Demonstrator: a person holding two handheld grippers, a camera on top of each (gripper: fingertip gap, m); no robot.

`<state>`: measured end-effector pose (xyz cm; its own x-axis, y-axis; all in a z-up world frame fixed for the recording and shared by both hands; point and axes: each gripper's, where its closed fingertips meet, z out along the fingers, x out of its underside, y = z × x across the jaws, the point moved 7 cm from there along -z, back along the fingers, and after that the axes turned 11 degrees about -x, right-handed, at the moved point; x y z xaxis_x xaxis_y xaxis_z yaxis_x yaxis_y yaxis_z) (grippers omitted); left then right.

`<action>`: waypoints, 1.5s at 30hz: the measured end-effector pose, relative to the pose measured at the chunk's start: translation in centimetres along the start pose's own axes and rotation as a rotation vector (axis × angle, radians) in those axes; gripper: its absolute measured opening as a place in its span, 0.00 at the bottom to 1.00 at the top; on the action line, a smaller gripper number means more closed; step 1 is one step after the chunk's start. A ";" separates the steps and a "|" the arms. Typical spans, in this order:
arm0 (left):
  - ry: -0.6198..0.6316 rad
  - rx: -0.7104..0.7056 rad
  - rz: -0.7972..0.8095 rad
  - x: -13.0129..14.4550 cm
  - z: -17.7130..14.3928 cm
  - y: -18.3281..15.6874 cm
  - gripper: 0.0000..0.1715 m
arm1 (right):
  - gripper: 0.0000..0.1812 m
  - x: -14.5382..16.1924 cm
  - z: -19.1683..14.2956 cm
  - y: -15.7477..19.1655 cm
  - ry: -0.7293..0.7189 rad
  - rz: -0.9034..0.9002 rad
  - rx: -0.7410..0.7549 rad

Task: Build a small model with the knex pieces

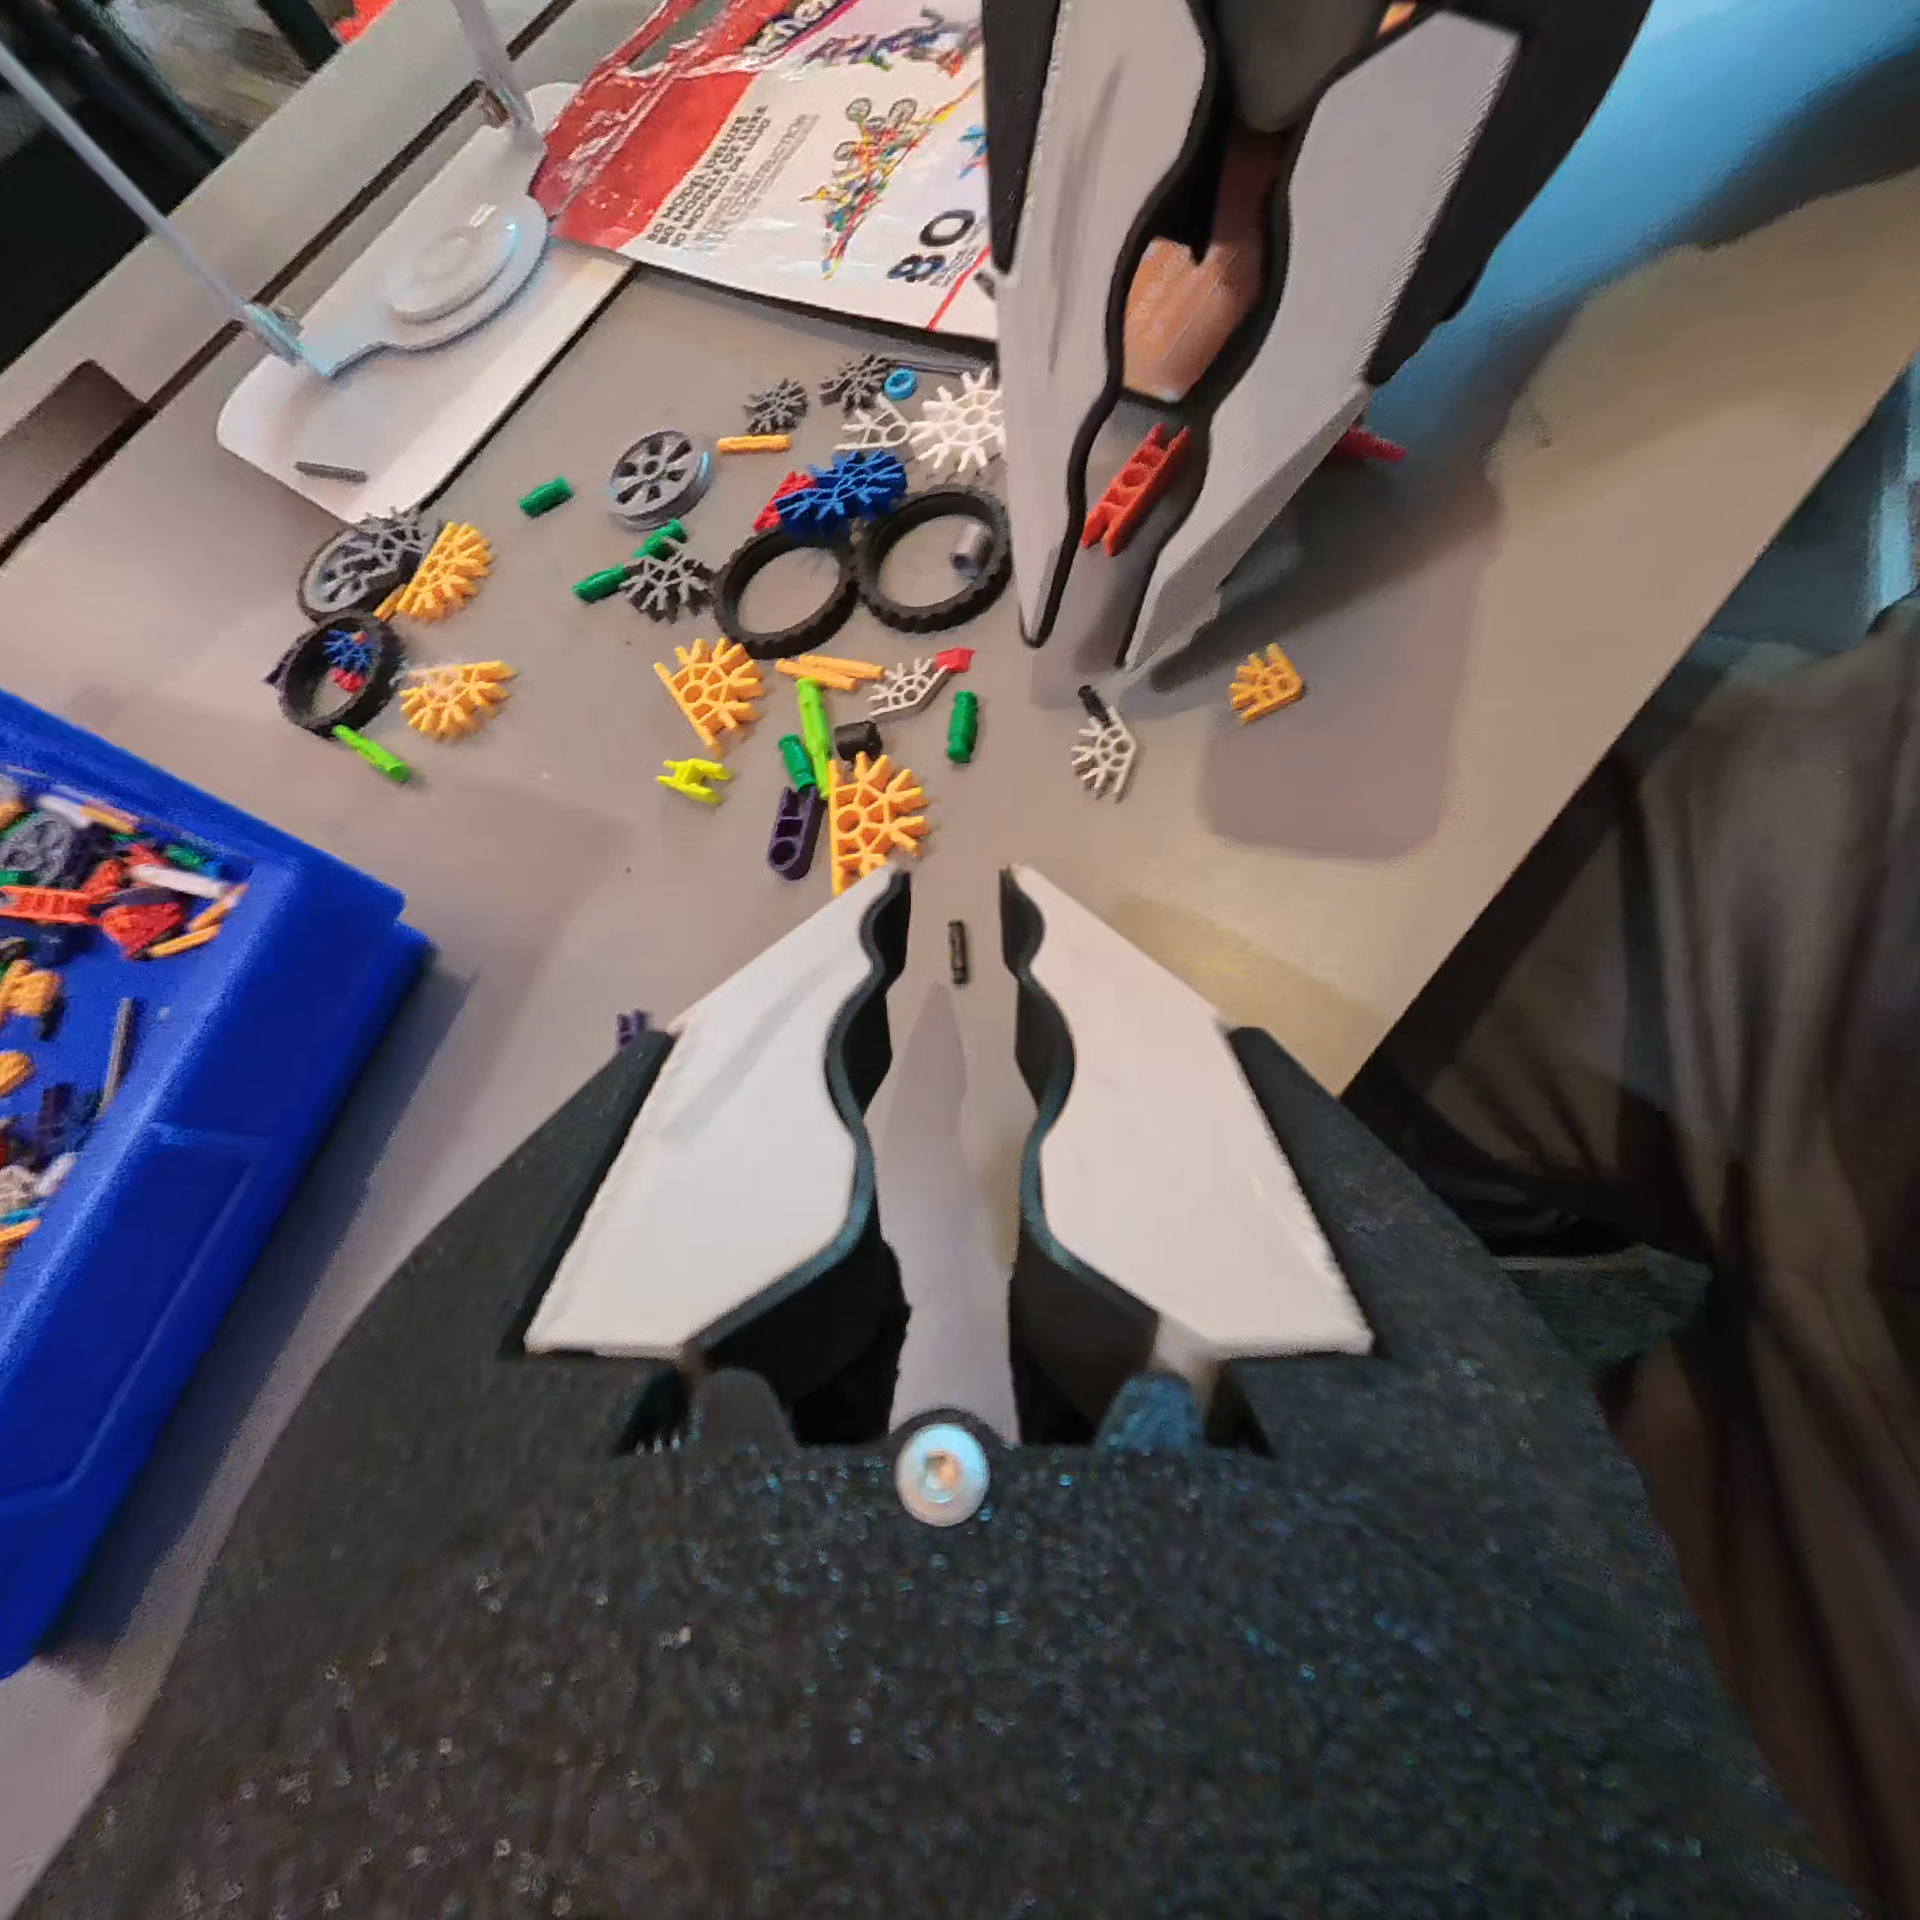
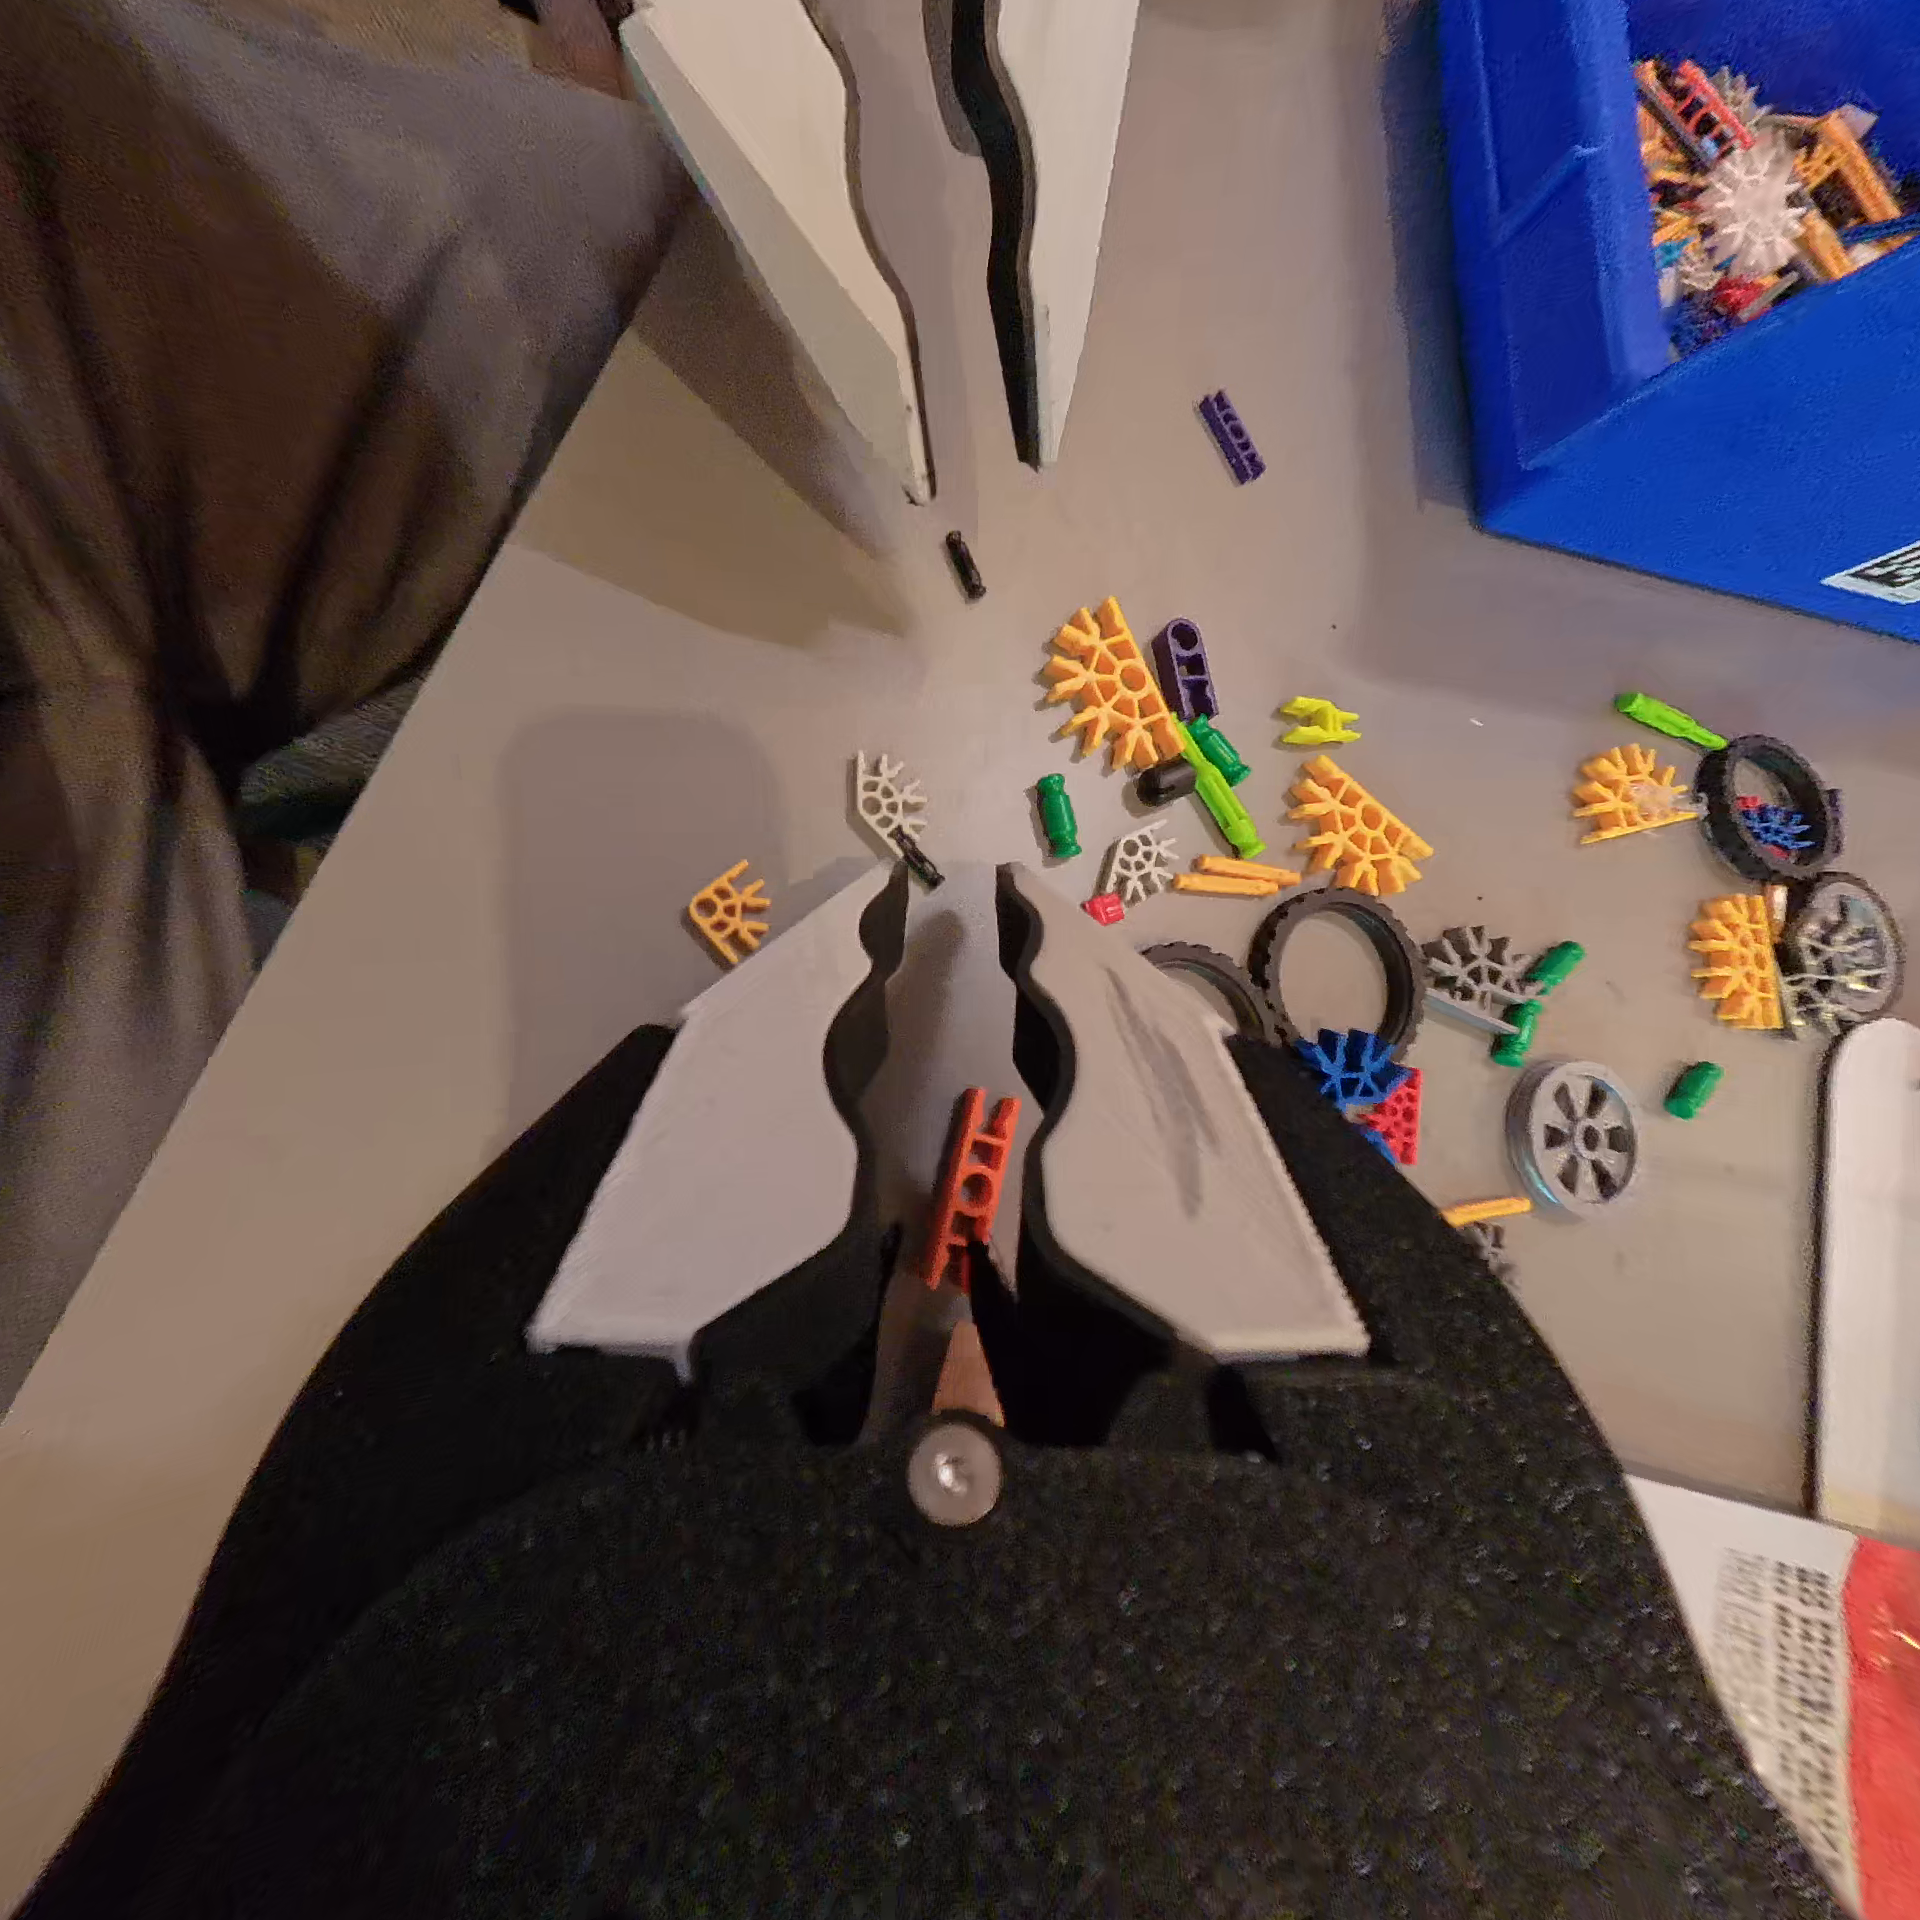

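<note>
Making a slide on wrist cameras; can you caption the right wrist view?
Right gripper, an orange-red rod between its fingers, points at scattered construction-toy pieces beside a blue bin.

My left grey-fingered black gripper (image 1: 954,883) hovers low, its 2 fingers slightly parted and empty. My right grey-fingered black gripper (image 2: 948,878) faces it, tips nearly closed.

Blue bin (image 1: 208,1091) running off left edge, contents blurring together. Printed sheet (image 1: 821,177) being cut by top edge, right gripper (image 1: 1081,649) covering its corner. Second black tyre (image 2: 1205,982) hiding partly behind gripper finger (image 2: 1164,1122).
</note>
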<state>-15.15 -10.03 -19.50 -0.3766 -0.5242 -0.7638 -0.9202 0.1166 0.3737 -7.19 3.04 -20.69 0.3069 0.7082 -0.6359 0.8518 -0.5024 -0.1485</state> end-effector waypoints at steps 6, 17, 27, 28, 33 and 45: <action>0.034 -0.009 0.013 0.0 0.8 0.1 0.11 | 0.09 0.6 -0.7 -0.8 -0.014 0.032 0.034; 0.156 0.046 -0.027 1.8 1.3 0.7 0.08 | 0.08 1.6 -2.4 -1.7 -0.118 0.117 0.054; 0.129 0.069 -0.009 1.1 2.1 -0.7 0.01 | 0.06 1.8 -3.8 -1.6 -0.155 0.140 0.060; 0.106 0.074 -0.009 0.6 2.1 -1.0 0.01 | 0.06 1.8 -4.1 -1.4 -0.162 0.148 0.056; 0.008 0.084 -0.017 -2.1 2.2 -2.6 0.01 | 0.07 1.2 -4.9 0.2 -0.161 0.105 0.049; -0.060 0.174 -0.031 -4.7 2.8 -4.4 0.01 | 0.08 -0.8 -2.9 3.9 0.061 -0.229 0.257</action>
<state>-9.68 -5.73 -19.01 -0.3488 -0.4793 -0.8054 -0.9341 0.2481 0.2569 -2.86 1.93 -18.62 0.1511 0.8415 -0.5187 0.7689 -0.4298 -0.4733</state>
